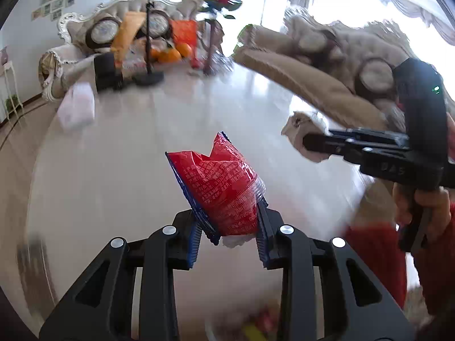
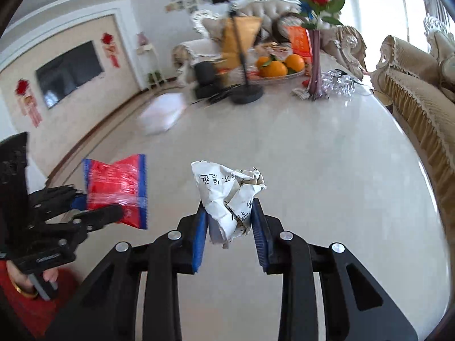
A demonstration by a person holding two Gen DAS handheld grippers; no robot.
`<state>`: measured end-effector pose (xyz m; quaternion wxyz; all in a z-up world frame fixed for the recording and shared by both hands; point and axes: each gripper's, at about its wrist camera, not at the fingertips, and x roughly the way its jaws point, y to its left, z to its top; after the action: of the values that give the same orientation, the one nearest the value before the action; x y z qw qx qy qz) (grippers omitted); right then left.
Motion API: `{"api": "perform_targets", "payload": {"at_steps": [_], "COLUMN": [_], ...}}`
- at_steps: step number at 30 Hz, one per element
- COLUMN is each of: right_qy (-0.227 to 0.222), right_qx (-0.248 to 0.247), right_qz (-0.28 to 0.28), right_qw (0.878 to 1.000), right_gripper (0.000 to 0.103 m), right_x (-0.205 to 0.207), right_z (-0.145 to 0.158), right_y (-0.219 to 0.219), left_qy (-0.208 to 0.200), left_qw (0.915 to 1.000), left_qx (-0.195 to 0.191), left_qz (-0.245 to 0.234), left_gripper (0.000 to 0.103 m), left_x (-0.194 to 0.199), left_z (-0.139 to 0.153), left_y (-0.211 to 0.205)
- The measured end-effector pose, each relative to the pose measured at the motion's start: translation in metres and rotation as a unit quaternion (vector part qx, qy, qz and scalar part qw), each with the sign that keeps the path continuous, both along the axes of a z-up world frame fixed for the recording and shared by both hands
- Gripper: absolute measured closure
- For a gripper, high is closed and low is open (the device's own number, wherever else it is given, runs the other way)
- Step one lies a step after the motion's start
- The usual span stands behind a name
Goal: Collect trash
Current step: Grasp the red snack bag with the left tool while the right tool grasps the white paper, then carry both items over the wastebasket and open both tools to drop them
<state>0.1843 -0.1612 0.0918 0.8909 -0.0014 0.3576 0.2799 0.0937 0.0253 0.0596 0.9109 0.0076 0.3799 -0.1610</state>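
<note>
While my left gripper (image 1: pixel 230 227) clamps the red wrapper (image 1: pixel 219 187) above the white table (image 1: pixel 170 119), left wrist view; right wrist view: my right gripper (image 2: pixel 230 224) pinches crumpled paper (image 2: pixel 230 196) above that table, near the wrapper.

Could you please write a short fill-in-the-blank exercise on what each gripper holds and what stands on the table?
1. The left gripper is shut on a ____ snack wrapper.
2. The right gripper is shut on a crumpled ball of ____.
3. The vase on the table holds red ____.
4. The fruits in the tray are ____.

Missing words: red; paper; roses; oranges
</note>
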Motion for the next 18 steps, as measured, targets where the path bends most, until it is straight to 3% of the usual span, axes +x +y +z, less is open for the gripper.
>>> {"api": "perform_targets", "payload": {"at_steps": [3,6,9,13,14,16,18], "right_qy": [-0.011,0.024,0.091,0.156,0.165,0.183,0.186], "right_qx": [-0.008,-0.015,-0.029,-0.051,-0.061,-0.071,-0.084], "right_qz": [0.008,0.014,0.002,-0.024,-0.028,-0.027,-0.021], "right_qw": [1.0,0.999,0.995,0.986,0.984,0.98,0.979], "right_gripper": [0.075,0.075,0.075,0.075,0.075,0.074,0.073], "right_x": [-0.082,-0.149,-0.187,-0.194,-0.191,-0.183,-0.18], "right_z": [-0.01,-0.041,-0.095,-0.156,-0.167,-0.186,-0.198], "right_y": [-0.006,-0.007,-0.002,0.006,0.01,0.019,0.026], "left_qy": [0.025,0.077,0.129,0.18,0.19,0.209,0.214], "left_qw": [0.9996,0.997,0.9917,0.983,0.9808,0.9767,0.9754], "left_qx": [-0.001,-0.01,-0.005,-0.017,-0.023,-0.025,-0.025], "left_qz": [-0.01,-0.005,0.008,0.035,0.039,0.044,0.044], "left_gripper": [0.071,0.071,0.071,0.07,0.066,0.029,0.023], "left_x": [-0.072,-0.118,-0.125,-0.122,-0.119,-0.115,-0.115], "left_z": [-0.026,-0.072,-0.123,-0.171,-0.179,-0.193,-0.197], "left_y": [-0.008,-0.014,-0.016,-0.011,-0.01,-0.008,-0.008]}}
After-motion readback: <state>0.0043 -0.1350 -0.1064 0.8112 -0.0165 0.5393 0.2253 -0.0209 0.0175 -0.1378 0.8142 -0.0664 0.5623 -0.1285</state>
